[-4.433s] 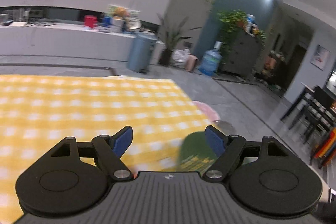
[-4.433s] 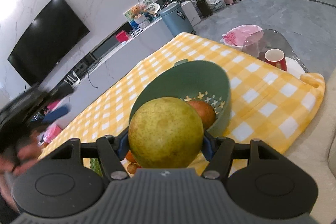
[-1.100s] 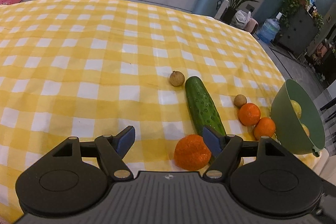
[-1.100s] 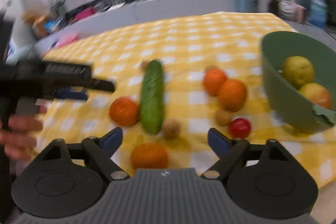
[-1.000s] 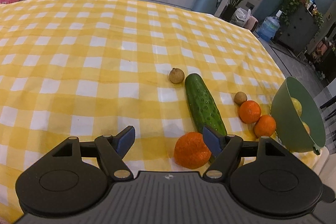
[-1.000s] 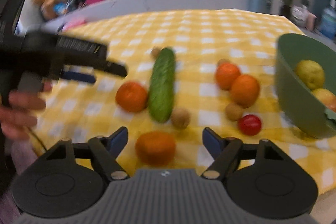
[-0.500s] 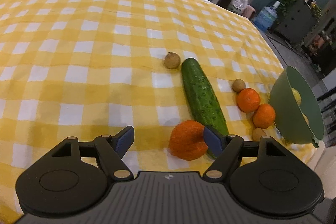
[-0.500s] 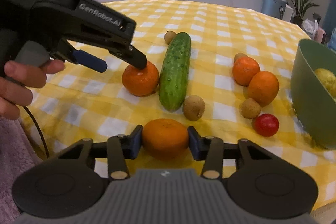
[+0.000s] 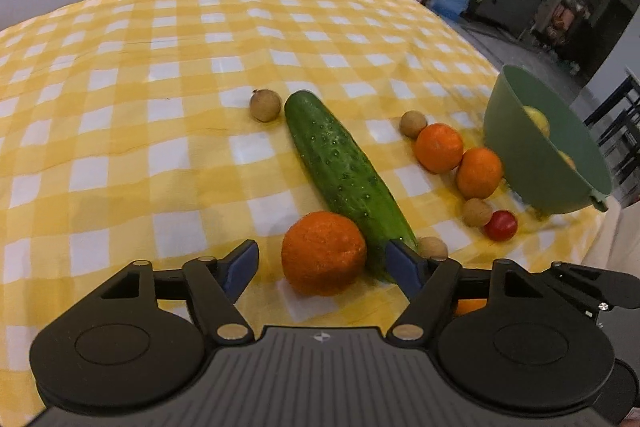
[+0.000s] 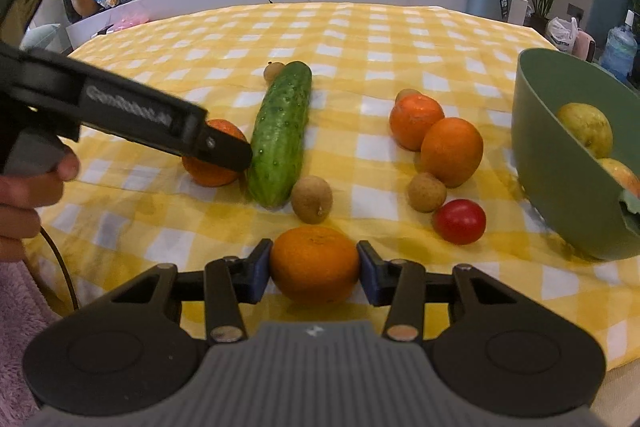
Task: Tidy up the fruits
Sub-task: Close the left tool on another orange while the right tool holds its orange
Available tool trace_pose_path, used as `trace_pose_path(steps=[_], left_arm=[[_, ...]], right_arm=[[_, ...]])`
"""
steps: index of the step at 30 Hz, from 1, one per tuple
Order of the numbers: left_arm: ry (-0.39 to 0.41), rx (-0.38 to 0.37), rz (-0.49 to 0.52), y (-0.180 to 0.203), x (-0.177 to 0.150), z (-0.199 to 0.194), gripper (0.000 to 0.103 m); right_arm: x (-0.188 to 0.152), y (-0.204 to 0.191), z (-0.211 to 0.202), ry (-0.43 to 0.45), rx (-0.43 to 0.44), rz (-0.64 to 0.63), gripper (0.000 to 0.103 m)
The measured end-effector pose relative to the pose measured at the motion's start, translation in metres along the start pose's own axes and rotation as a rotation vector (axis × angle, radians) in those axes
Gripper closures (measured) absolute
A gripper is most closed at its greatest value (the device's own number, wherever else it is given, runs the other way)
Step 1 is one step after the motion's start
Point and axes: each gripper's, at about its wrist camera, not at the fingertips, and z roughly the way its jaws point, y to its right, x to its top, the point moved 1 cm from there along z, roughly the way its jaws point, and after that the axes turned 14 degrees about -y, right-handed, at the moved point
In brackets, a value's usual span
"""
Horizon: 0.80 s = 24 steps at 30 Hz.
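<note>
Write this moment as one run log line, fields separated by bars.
right gripper: shut on orange | left gripper: open around second orange, jaws closing | bowl: two fruits inside

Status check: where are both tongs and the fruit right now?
Right tongs shut on near orange. Left tongs open around second orange, pads not touching. Cucumber crowds left tongs' right finger. Green bowl holds two fruits.
</note>
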Motion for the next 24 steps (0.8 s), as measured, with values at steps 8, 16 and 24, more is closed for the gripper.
trace_pose_path(steps=[8,16,24], left_arm=[[-0.018,-0.074,-0.013,-0.005,0.002,-0.001,0.039],[-0.022,-0.050,-0.033,-0.006,0.002,-0.001,0.053],[-0.003,-0.020,-0.076,-0.011,0.001,-0.006,0.053]], right_arm=[[-0.002,0.002,-0.001,0.005,0.012,0.001,0.060],[-0.001,0.002,0.000,0.000,0.015,0.013,0.060],[-0.002,0.002,-0.001,0.000,0.013,0.023,0.060]])
